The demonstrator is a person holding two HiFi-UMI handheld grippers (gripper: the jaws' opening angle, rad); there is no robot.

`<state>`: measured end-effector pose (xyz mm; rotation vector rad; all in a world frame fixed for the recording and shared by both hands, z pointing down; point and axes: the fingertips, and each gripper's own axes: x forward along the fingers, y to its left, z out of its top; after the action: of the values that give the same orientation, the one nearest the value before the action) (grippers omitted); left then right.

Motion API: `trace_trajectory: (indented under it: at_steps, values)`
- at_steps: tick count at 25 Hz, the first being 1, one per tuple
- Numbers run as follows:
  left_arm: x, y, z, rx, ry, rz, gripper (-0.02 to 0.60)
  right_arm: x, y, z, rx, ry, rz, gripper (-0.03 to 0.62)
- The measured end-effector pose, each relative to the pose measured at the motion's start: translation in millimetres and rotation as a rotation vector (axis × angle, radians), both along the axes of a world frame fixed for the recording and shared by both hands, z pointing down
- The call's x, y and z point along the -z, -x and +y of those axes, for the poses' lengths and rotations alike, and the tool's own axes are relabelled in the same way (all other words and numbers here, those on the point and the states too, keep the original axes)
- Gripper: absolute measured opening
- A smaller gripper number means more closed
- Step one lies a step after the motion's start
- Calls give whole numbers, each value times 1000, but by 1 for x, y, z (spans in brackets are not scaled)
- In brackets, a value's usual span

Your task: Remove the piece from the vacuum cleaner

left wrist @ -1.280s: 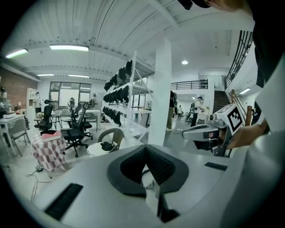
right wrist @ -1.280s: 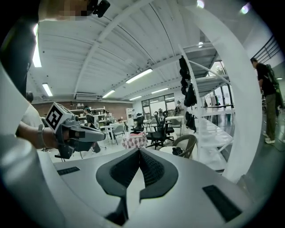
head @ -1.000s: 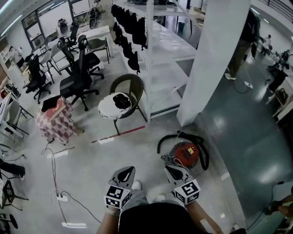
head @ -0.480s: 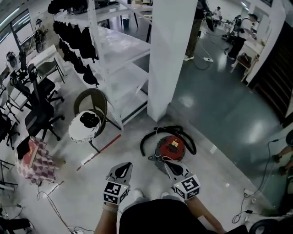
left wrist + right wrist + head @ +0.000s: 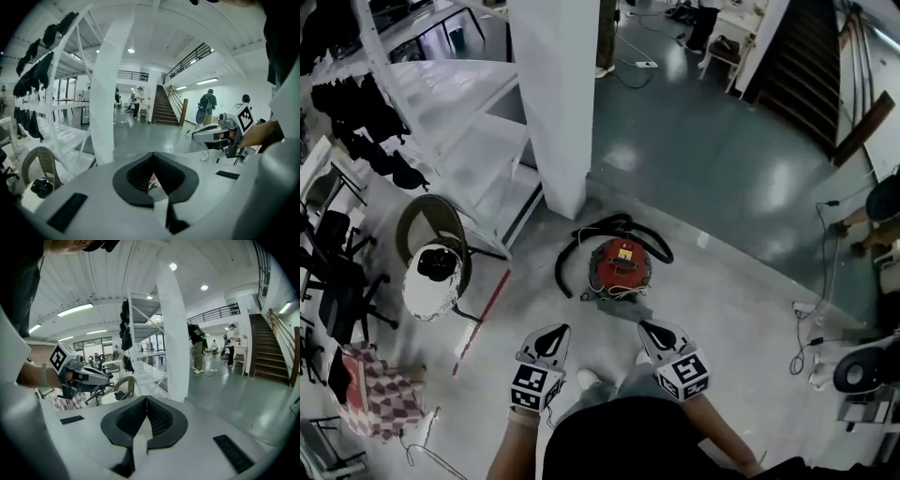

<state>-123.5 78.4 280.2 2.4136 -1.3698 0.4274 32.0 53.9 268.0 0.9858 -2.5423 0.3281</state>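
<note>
In the head view, the red vacuum cleaner (image 5: 619,265) stands on the concrete floor just ahead of me. Its black hose (image 5: 581,242) curls around it and a pale cord lies at its front. A small yellow part (image 5: 624,251) sits on its top. My left gripper (image 5: 549,336) and right gripper (image 5: 660,332) are held low in front of my body, short of the vacuum. Both are shut with nothing in them. In the left gripper view the jaw tips of the left gripper (image 5: 153,155) meet, with a red sliver behind. The right gripper (image 5: 146,399) also shows its jaws together.
A white pillar (image 5: 553,94) rises just behind the vacuum. White shelving (image 5: 441,122) and a chair (image 5: 431,272) stand to the left. Cables and a power strip (image 5: 811,319) lie on the floor at right, near a person (image 5: 872,211). A staircase (image 5: 806,56) is far right.
The head view has swung right: the pillar and chair slid left and the vacuum now sits centred ahead. Both grippers stayed shut, low in front of me.
</note>
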Motion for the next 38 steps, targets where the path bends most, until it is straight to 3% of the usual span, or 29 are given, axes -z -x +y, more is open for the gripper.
trace_trajectory:
  at_steps: [5, 12, 17, 22, 32, 38]
  values:
    - [-22, -35, -7, -113, 43, -8, 18, -19, -35, 6, -108, 30, 11, 29]
    - [-54, -67, -30, -158, 89, -24, 18, -47, -70, -5, -162, 76, 17, 29]
    - [-82, -84, -57, -157, 150, -46, 18, -78, -87, -31, -138, 125, 18, 29]
    - [-117, -104, -87, -156, 162, -80, 20, -123, -105, -62, -91, 184, 61, 29]
    - [-228, -137, -136, -127, 319, -107, 21, -232, -123, -127, 17, 307, 173, 31]
    - [-295, -167, -167, -165, 377, -129, 21, -307, -122, -158, 97, 366, 221, 31]
